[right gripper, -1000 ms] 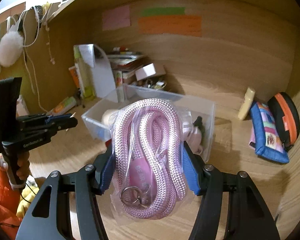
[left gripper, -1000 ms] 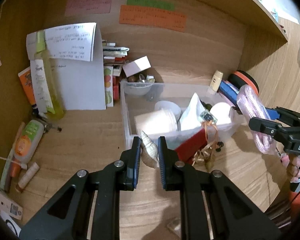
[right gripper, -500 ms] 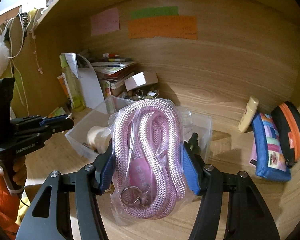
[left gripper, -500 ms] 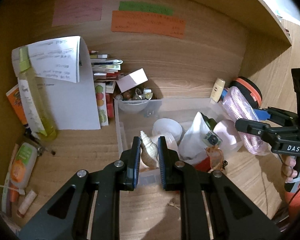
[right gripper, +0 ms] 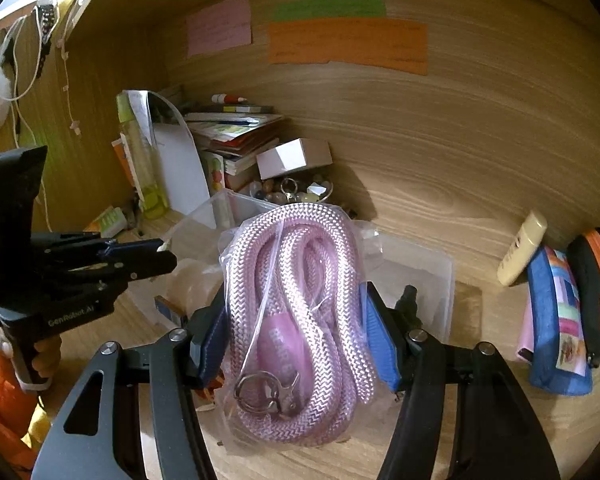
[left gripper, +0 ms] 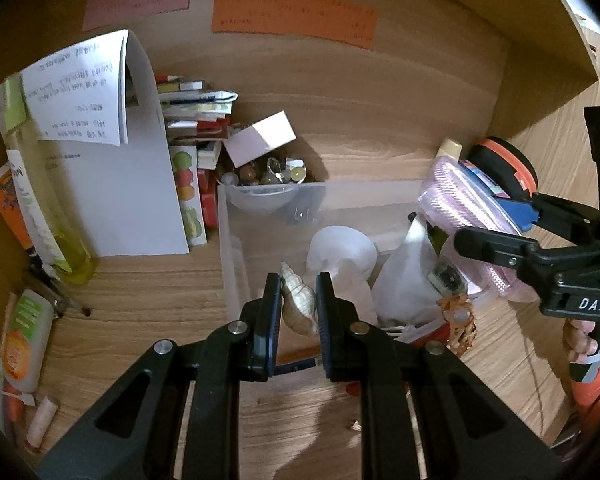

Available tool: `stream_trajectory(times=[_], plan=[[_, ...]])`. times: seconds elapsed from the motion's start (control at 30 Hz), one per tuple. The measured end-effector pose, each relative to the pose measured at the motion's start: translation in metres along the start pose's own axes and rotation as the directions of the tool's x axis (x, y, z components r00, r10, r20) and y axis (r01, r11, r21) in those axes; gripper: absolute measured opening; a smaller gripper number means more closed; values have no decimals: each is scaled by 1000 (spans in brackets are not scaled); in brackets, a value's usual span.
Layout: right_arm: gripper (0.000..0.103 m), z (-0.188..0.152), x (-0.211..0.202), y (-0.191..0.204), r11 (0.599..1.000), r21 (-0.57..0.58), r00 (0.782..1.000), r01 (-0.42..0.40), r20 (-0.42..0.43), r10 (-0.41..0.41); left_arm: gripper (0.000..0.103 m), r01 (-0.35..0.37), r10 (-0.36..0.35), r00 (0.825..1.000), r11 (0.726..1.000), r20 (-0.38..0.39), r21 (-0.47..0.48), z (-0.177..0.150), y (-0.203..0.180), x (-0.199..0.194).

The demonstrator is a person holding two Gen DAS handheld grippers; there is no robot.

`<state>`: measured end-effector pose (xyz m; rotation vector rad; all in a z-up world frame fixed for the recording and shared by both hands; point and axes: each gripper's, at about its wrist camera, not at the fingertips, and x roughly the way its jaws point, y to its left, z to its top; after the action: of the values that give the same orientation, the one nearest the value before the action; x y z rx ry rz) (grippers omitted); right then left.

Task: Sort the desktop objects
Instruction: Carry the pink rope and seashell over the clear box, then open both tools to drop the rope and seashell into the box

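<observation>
My left gripper (left gripper: 298, 300) is shut on a pale spiral seashell (left gripper: 298, 306), held above the near end of a clear plastic bin (left gripper: 230, 240). The bin holds a white cup (left gripper: 342, 248), a white folded bag (left gripper: 408, 280) and other small items. In the right wrist view my right gripper (right gripper: 294, 316) is shut on a bagged coil of pink rope (right gripper: 296, 312) with a metal clasp, over the bin's (right gripper: 432, 276) near right side. The same rope (left gripper: 460, 208) and right gripper (left gripper: 496, 224) appear at the right of the left wrist view. The left gripper (right gripper: 156, 254) shows at the left of the right wrist view.
A bowl of trinkets (left gripper: 266, 178), a white box (left gripper: 260, 138), stacked books (left gripper: 196, 120) and a folded white paper (left gripper: 112, 160) stand behind the bin. A yellow-green bottle (left gripper: 32, 200) and tubes (left gripper: 26, 340) lie left. Pouches (right gripper: 560, 312) and a cream tube (right gripper: 522, 254) lie right.
Both grippers have moved forward toward the back wall with their loads. The seashell now hangs over the bin instead of in front of it. The rope has come over the bin's right side.
</observation>
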<state>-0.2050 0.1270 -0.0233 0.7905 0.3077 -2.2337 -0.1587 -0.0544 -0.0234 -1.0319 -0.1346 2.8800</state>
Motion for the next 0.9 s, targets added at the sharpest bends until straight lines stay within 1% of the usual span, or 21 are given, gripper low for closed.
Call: stream_trajectory(times=[0.37,0.47,0.57,0.63,0.7,0.77,0.83,0.87,0.9], plan=[[57,-4,31,19,999,-54,998,11,-65,-14,16,0,0,999,1000,-34,20,-3,-3,10],[57,-6,34,23,996,-77,997,36,-71,-41,16,-2,3,999,1000,-40,26,-4,-4,11],[59,-4,33,23,997,-74,996,38,-80,-44,16,-5,6,999,999,-41,32,-4,-6,10],[59,-4,32,23,996,-76,995,50,-78,-56,20,-10,11,999,999,-36,34,-5,-6,8],[60,-3,28,25,995,-84,995,61,-75,-68,32,-6,7,1000,999,-28,34,-5,-6,5],[61,-3,22,27,994,-88,995,72,-68,-78,34,-5,5,1000,999,-14,37,-5,-8,-1],[66,-3,15,28,992,-92,995,82,-57,-88,34,3,-3,1000,999,-7,44,-5,-10,-5],[67,-2,10,29,991,-95,994,91,-44,-95,36,8,-8,1000,999,-2,47,-5,-12,-9],[69,-2,6,30,991,-96,994,95,-36,-99,41,10,-11,1000,999,2,49,-5,-13,-12]])
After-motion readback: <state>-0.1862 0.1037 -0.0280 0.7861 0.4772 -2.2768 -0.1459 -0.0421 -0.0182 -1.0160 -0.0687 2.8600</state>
